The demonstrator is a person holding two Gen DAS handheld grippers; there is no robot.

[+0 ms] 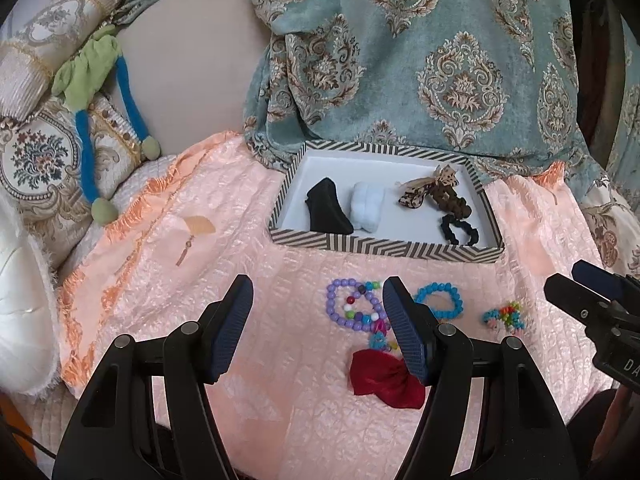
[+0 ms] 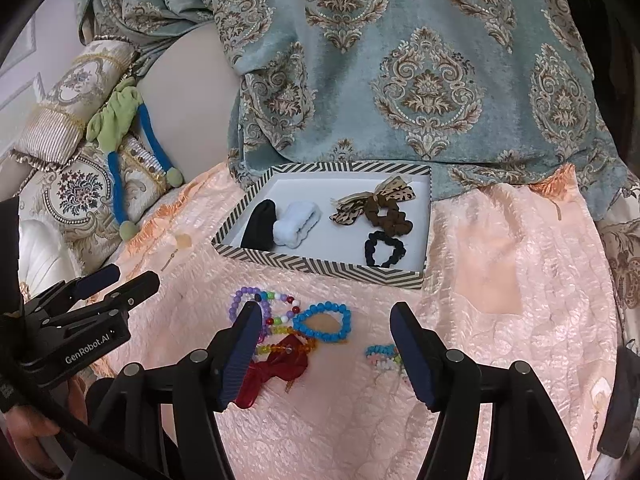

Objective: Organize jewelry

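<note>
A zigzag-striped box [image 1: 384, 246] [image 2: 320, 266] sits on the pink cloth. It holds a black piece [image 1: 326, 210], a white scrunchie [image 1: 368, 206], a leopard bow [image 1: 424, 190], a brown scrunchie [image 1: 450, 198] and a black scrunchie [image 1: 460, 230]. In front of the box lie a purple bead bracelet [image 1: 340, 308], a blue bead bracelet [image 2: 324, 322], a small multicoloured bracelet [image 1: 506, 316] and a red bow [image 1: 384, 378]. My left gripper [image 1: 318, 284] hovers open above the purple bracelet. My right gripper [image 2: 327, 306] hovers open over the blue one. Neither holds anything.
Pink quilted cloth [image 2: 500, 280] covers the surface. A teal patterned drape [image 1: 420, 60] hangs behind the box. Embroidered cushions [image 1: 36, 160] and a green-and-blue soft toy [image 1: 88, 80] lie at the left. A hand [image 2: 36, 432] holds the left gripper's handle.
</note>
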